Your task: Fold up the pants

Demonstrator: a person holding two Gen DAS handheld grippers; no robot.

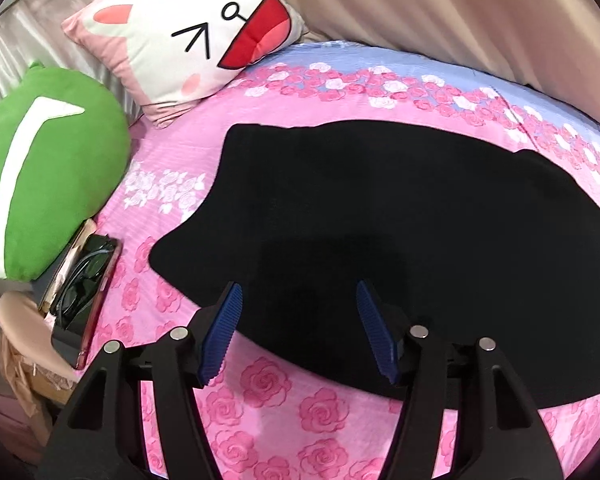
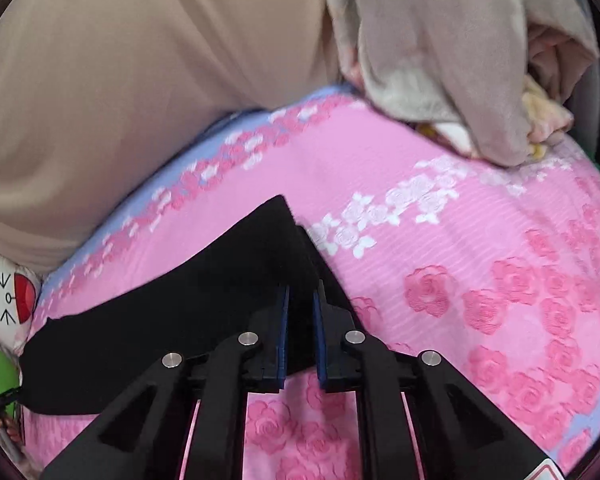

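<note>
From the left wrist camera, black pants [image 1: 400, 216] lie spread flat on a pink rose-print bedspread [image 1: 268, 384], filling the middle of the bed. The left gripper [image 1: 299, 292] hovers over their near edge with its blue-padded jaws spread wide, nothing between them. A white cartoon-face pillow [image 1: 188, 36] and a green plush cushion [image 1: 48, 184] sit at the bed's left end, with a dark phone-like item [image 1: 86, 292] beside the cushion; its make is hard to tell. A beige curtain [image 1: 440, 12] hangs behind.

From the right wrist camera, the right gripper [image 2: 300, 292] has its jaws drawn narrow over a corner of the pants [image 2: 188, 300]; dark fabric appears to sit between the pads, though the black-on-black view leaves the grip uncertain. A grey blanket [image 2: 440, 52] is heaped at the bed's far end.
</note>
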